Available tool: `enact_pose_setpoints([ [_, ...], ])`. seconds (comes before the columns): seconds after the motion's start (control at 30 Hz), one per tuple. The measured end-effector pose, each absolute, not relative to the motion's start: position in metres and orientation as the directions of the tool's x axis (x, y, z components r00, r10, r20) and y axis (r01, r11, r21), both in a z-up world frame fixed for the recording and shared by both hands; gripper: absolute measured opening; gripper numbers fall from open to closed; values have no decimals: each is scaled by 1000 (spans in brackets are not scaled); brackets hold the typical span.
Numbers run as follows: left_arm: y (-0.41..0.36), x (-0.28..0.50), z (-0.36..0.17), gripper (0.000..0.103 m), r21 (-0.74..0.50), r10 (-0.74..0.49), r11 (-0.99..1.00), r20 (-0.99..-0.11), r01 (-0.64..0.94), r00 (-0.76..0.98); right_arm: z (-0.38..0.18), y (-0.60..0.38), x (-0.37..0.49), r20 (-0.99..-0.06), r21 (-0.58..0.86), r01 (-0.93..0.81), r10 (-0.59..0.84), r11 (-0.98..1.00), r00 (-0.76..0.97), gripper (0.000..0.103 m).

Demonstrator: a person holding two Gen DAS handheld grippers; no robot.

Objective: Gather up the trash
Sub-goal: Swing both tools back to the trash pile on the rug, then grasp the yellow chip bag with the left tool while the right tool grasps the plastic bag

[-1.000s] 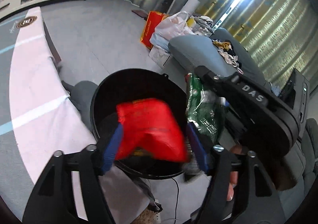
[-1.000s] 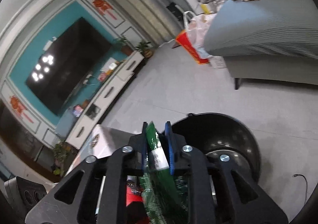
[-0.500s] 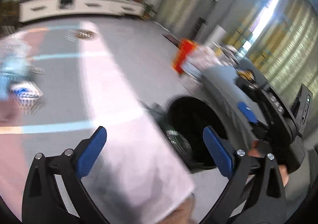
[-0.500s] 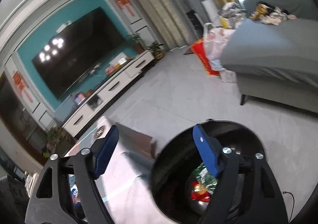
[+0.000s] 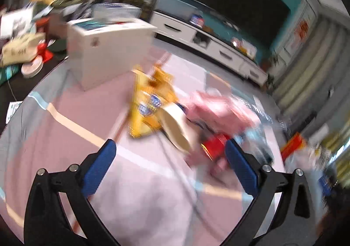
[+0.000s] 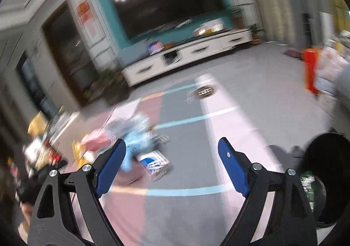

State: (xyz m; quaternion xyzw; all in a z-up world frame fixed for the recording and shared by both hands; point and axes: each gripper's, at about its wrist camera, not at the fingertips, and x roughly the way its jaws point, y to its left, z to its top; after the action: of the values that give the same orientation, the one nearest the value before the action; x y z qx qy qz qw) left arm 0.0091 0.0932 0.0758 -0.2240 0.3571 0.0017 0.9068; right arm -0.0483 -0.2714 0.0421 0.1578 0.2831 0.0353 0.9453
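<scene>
Left wrist view: the left gripper (image 5: 169,159) is hanging over the pink-and-grey surface (image 5: 72,101) with jaws spread wide and empty; a second ago they were clamping a red packet above the bin. Ahead, mid-surface, are lying one yellow snack bag (image 5: 148,104), one pink wrapper (image 5: 221,108) and one red can (image 5: 215,147), all blurred.

Right wrist view: the right gripper (image 6: 171,161) is opening its jaws, nothing between them; its green packet (image 6: 307,187) is now lying in the one black bin (image 6: 328,154) beside the surface's right edge.
</scene>
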Motion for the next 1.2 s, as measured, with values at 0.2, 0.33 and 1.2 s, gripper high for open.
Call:
enact_pose_setpoints([
  [0.2, 148, 36, 51, 99, -571, -229, 792, -607, -217, 761, 32, -178, 17, -613, 249, -132, 262, 959, 746, 85],
  [0.33, 156, 73, 35, 99, -607, -298, 772, -608, -188, 736, 25, -142, 37, -651, 143, -106, 174, 984, 739, 85],
  [1.2, 139, 111, 12, 43, -584, -266, 776, -645, -238, 716, 16, -119, 28, -639, 107, -231, 245, 967, 729, 47],
])
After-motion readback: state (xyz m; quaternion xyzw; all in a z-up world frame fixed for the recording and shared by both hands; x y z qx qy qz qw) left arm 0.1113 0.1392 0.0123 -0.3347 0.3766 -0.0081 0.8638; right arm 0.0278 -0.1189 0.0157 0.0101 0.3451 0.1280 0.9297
